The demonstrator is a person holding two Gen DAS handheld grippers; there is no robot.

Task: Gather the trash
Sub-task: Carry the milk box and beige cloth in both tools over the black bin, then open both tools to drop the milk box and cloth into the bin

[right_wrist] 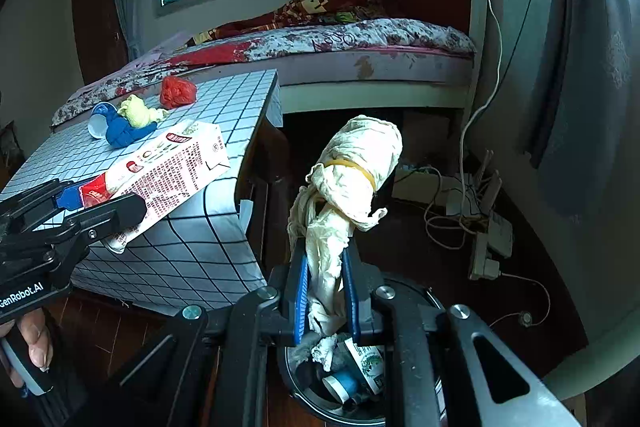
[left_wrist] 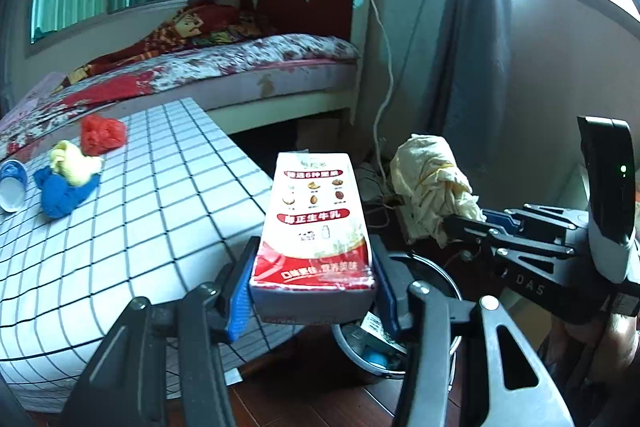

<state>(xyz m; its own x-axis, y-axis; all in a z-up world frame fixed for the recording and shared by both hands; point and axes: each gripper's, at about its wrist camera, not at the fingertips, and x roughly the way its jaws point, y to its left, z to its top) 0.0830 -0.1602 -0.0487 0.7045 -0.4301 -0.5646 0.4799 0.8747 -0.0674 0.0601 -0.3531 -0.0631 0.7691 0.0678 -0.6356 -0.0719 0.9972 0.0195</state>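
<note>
Between my left jaws (left_wrist: 312, 291) sits the milk carton (left_wrist: 316, 227), clamped by its base and held out past the desk (left_wrist: 160, 167) edge, the trash bin (right_wrist: 404, 291) just below. My right jaws (right_wrist: 326, 297) are clenched on the wad of cream tissue (right_wrist: 352, 167), directly over the bin's mouth. To do this drop well, I judge each load should hang squarely above the opening before I let go, tissue first, since the carton is long and could tip off the rim. Crumpled red (left_wrist: 102, 135), yellow (left_wrist: 74, 163) and blue (left_wrist: 64, 193) scraps and a small cup (left_wrist: 12, 185) wait on the desk.
</note>
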